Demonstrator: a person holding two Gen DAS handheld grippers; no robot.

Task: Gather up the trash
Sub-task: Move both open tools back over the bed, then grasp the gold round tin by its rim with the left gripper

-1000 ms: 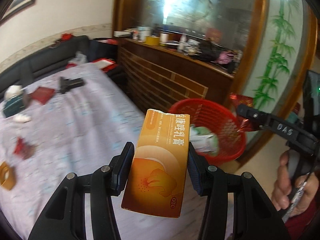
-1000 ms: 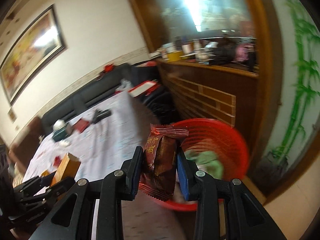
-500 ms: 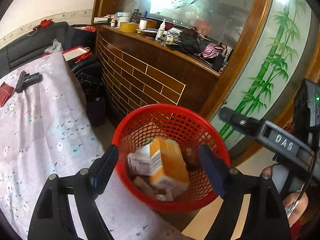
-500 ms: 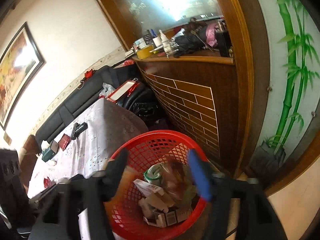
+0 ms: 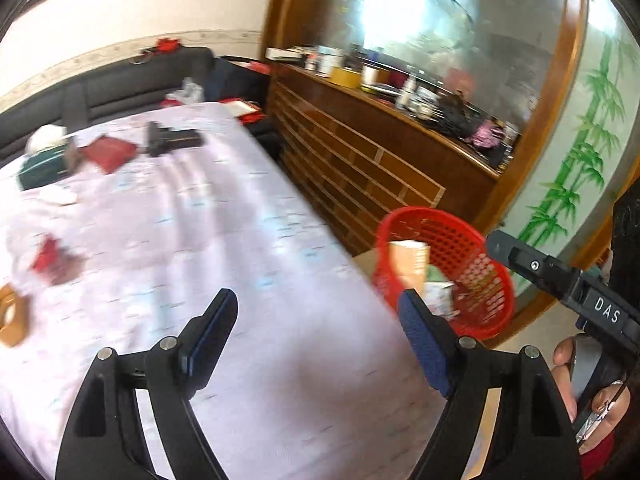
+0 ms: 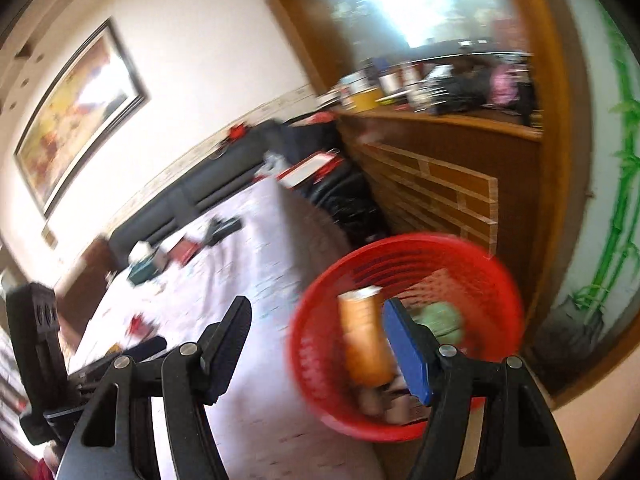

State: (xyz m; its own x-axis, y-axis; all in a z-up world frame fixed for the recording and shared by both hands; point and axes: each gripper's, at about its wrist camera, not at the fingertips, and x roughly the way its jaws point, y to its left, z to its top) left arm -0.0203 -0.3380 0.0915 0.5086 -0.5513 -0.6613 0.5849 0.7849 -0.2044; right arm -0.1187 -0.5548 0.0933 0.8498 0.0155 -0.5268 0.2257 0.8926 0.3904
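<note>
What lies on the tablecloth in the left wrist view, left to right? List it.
Orange tape-like ring → crumpled red wrapper → dark green box → flat red packet → black gadget → red plastic mesh basket, beyond the table's edge.

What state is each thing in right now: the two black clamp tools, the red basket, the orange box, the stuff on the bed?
Left gripper: open, empty.
Right gripper: open, empty.
Red plastic mesh basket: upright, holding trash.
Orange cardboard box: inside the basket, standing on end.
Red wrapper scrap: lying on the pale bedspread, uncollected.
</note>
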